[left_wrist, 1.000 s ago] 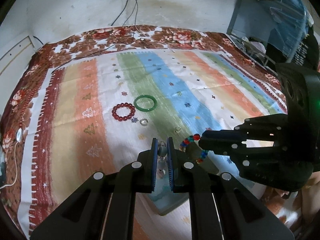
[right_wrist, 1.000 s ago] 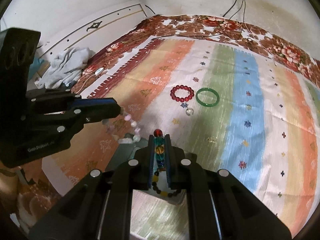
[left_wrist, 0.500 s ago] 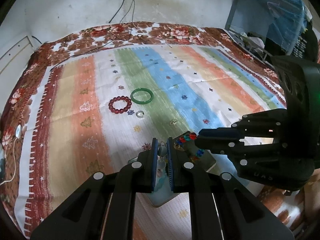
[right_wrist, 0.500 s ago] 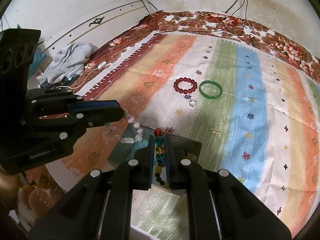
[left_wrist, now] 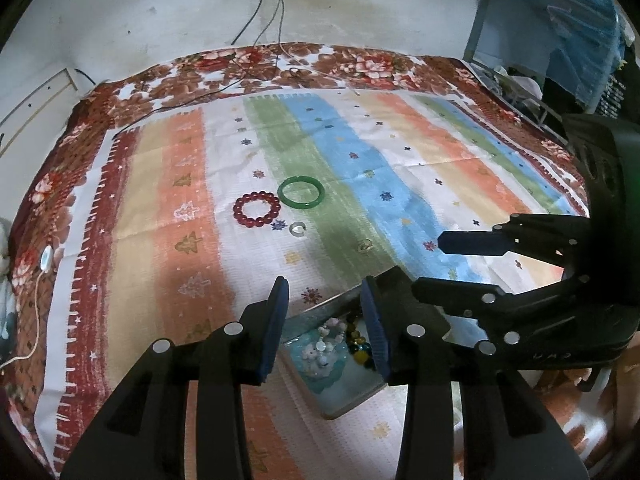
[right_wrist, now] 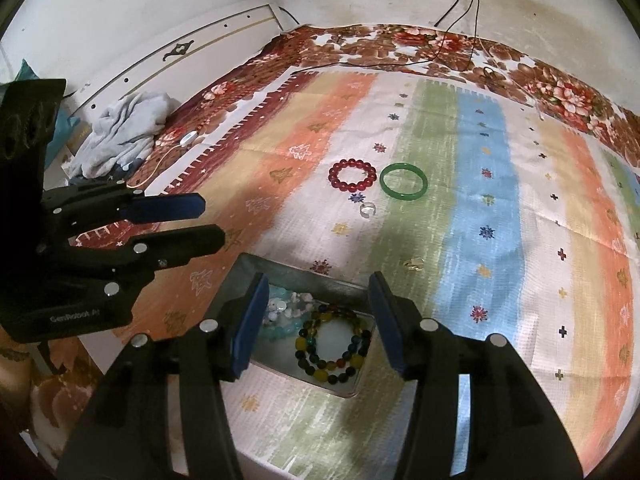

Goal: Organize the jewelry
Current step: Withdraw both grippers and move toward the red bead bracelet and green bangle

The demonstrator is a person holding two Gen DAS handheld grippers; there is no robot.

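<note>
Overhead, both the left gripper (left_wrist: 324,300) and right gripper (right_wrist: 316,296) stand wide, empty, above the tray (right_wrist: 280,270) holding a multicoloured bracelet (right_wrist: 332,344). Striped cloth (right_wrist: 480,208) bears red bracelet (right_wrist: 352,175) beside green bangle (right_wrist: 403,182); stained white wall (left_wrist: 360,4) behind.

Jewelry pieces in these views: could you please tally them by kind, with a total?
Beaded bracelets: 3 (red, multicolour, pale)
Bangles: 1 (green)
Rings: 2 (clear, gold)
Total: 6
</note>
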